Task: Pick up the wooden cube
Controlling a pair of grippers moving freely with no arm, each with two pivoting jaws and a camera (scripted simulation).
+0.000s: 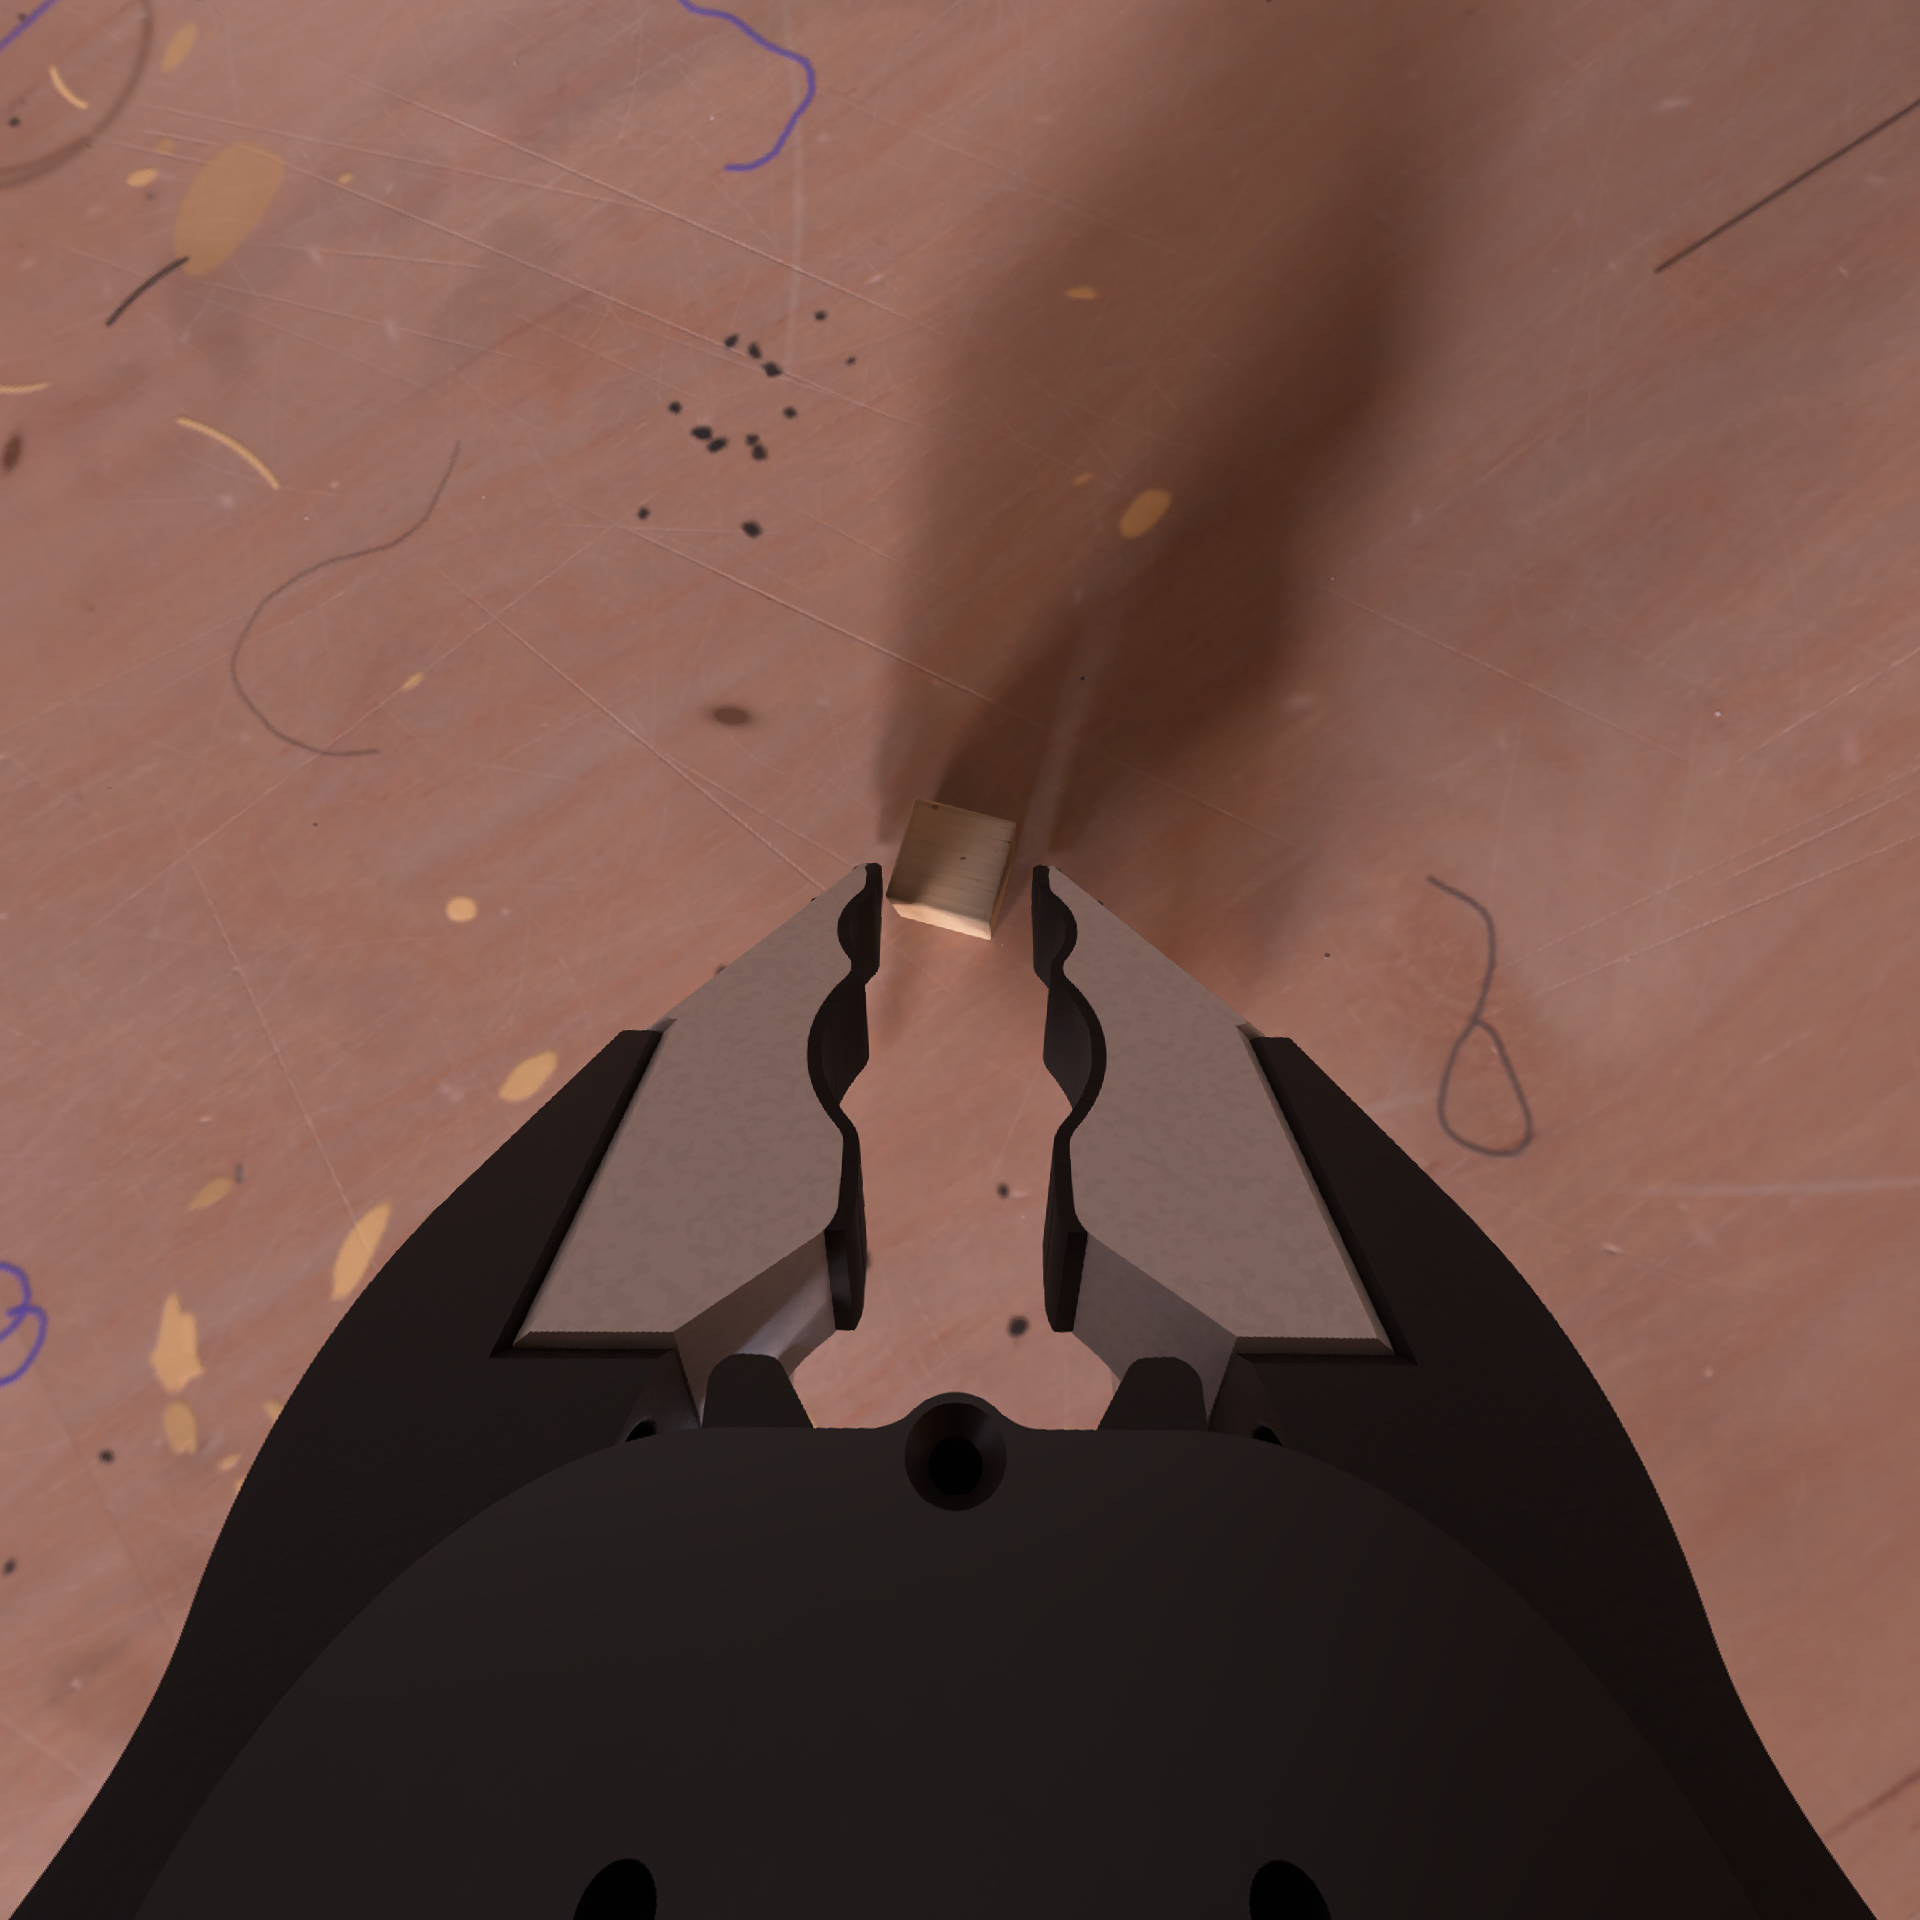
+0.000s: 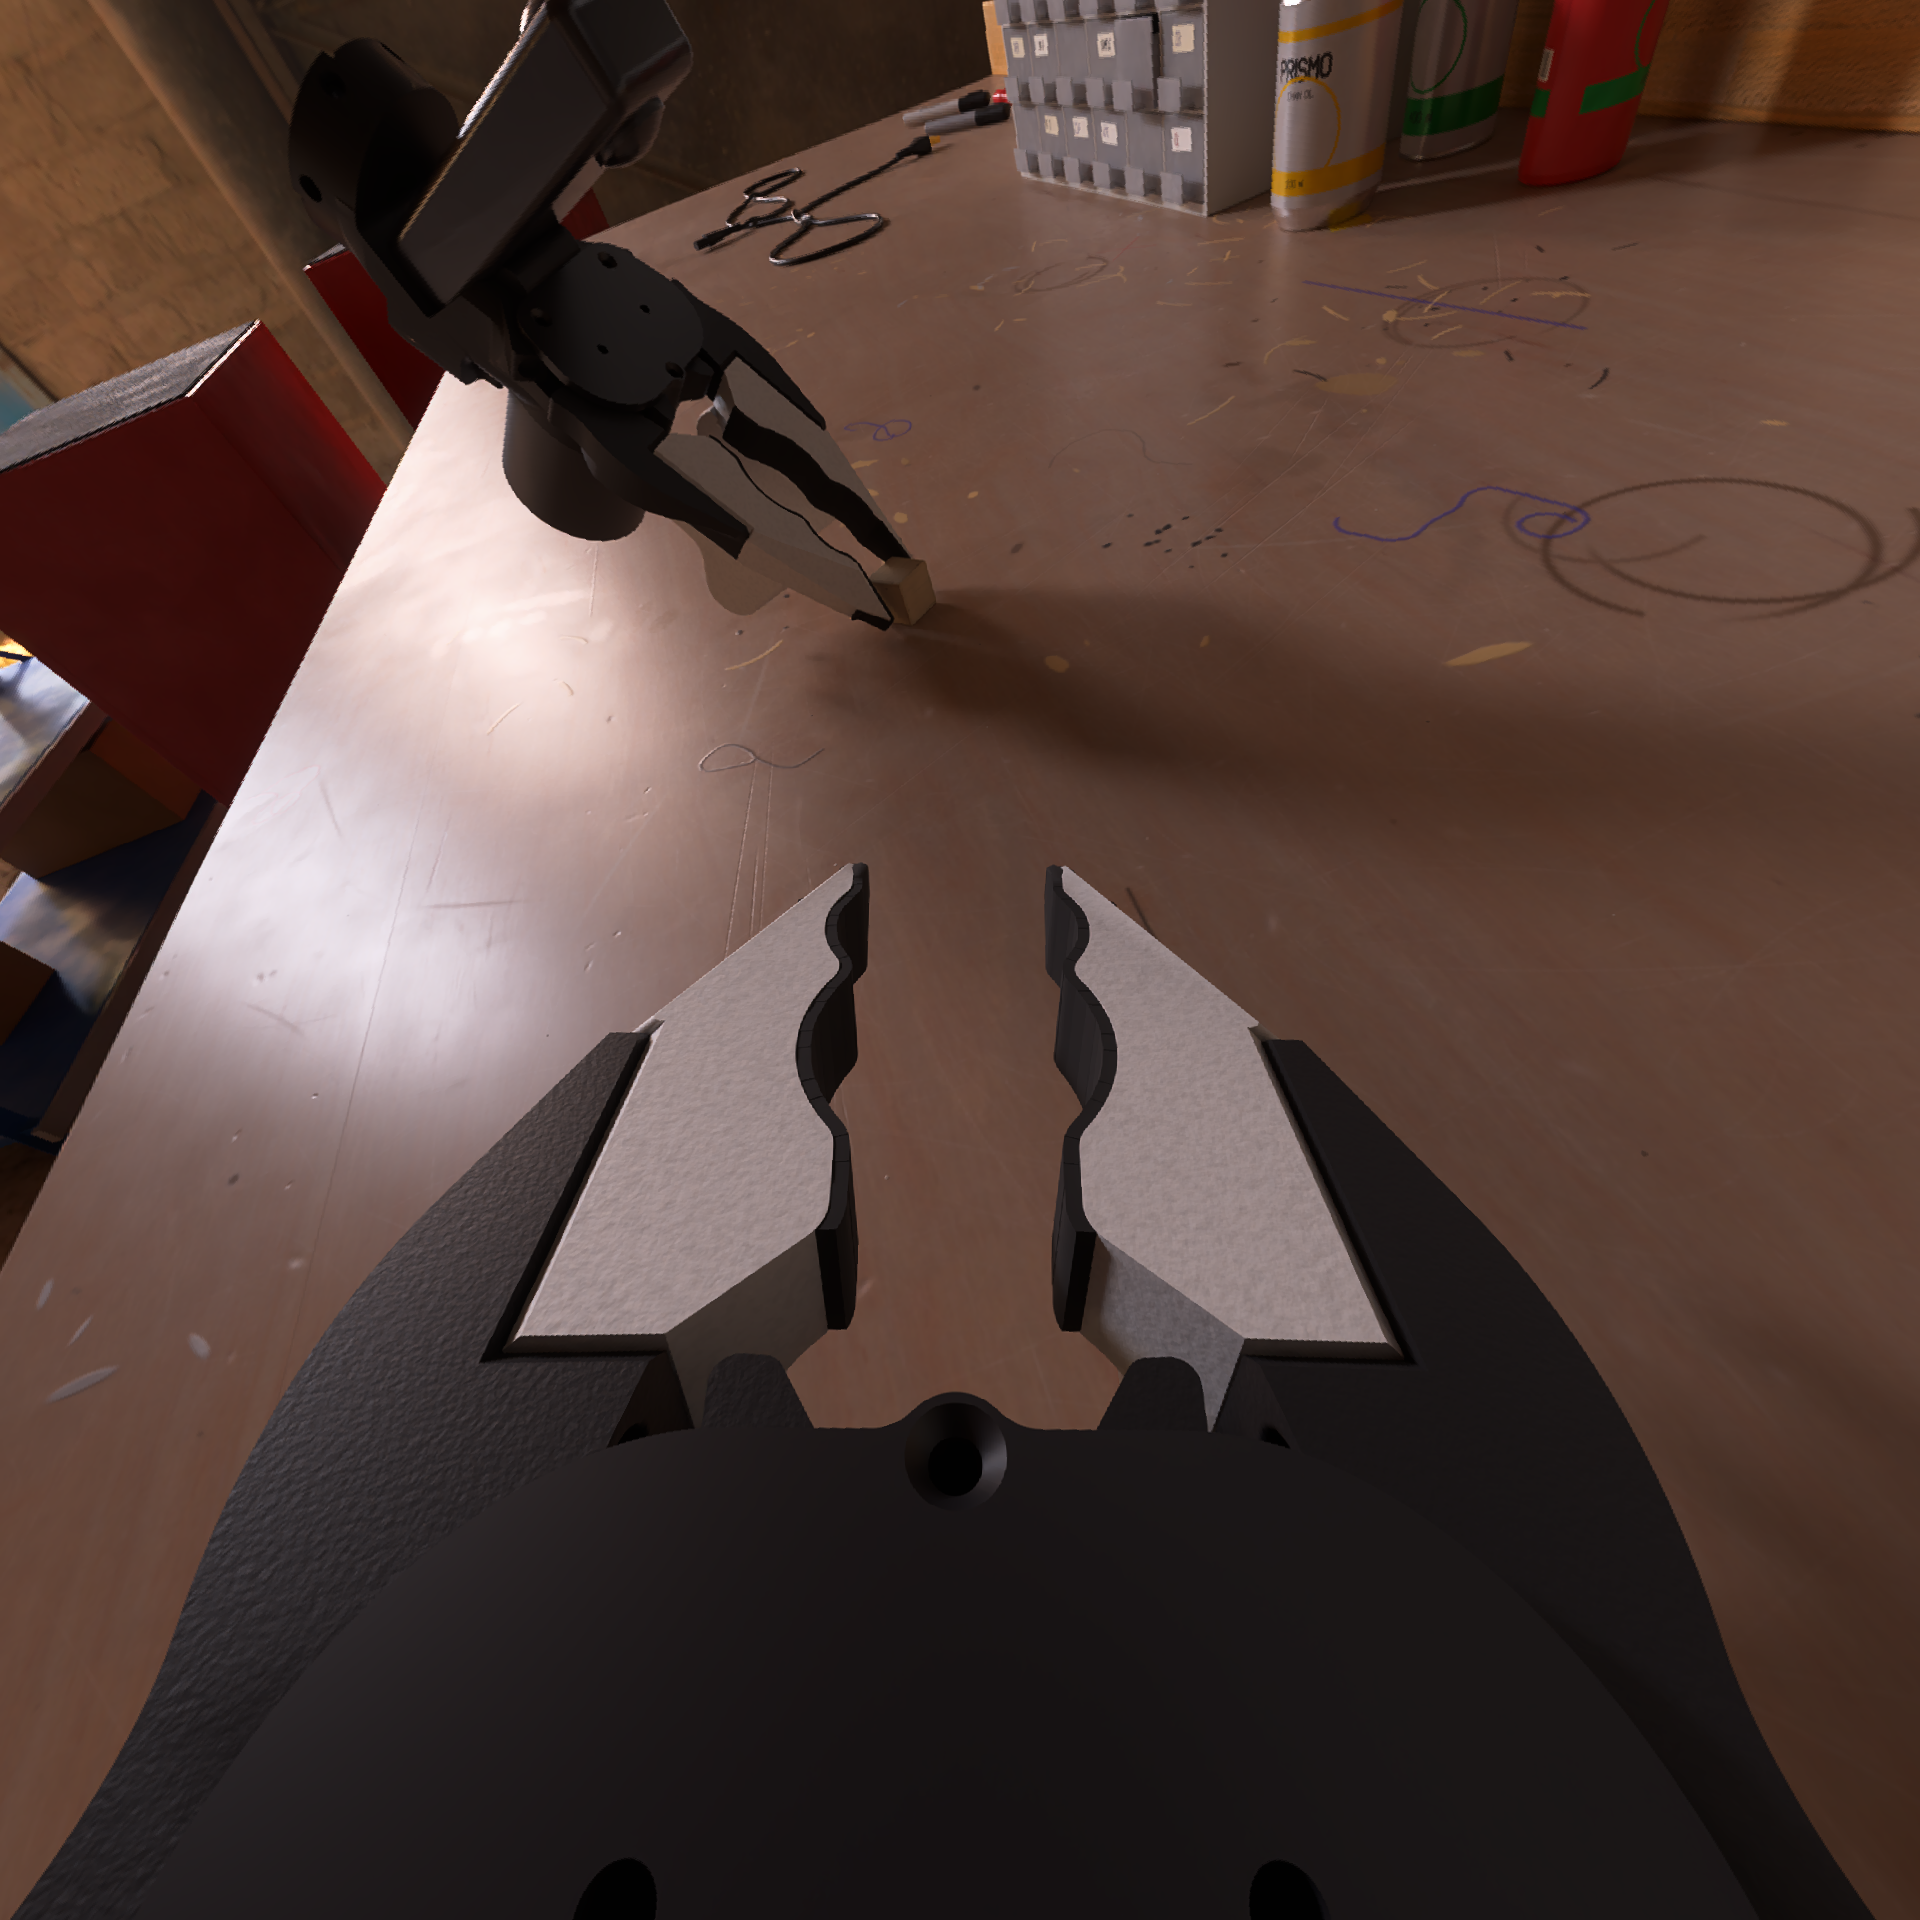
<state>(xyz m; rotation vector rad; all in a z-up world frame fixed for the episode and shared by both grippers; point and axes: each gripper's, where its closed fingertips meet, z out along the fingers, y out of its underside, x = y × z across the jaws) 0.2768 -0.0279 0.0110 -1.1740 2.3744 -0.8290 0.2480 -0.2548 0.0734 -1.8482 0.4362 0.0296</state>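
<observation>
A small pale wooden cube (image 1: pixel 954 871) lies on the brown scratched table (image 1: pixel 416 727). My left gripper (image 1: pixel 956 883) is open, its two fingertips on either side of the cube's near part with small gaps to both. In the right wrist view the left gripper (image 2: pixel 891 594) reaches down from the upper left to the table, with the cube (image 2: pixel 910 590) at its tips. My right gripper (image 2: pixel 956 883) is open and empty, above the table nearer the front, well short of the cube.
At the table's far edge stand a grey drawer organiser (image 2: pixel 1127 99), a silver can (image 2: pixel 1325 114), a green-banded can (image 2: pixel 1449 78) and a red bottle (image 2: pixel 1584 88). Scissors (image 2: pixel 795 223) and markers (image 2: pixel 956 112) lie beside them. Red boxes (image 2: pixel 177 520) stand beyond the left edge.
</observation>
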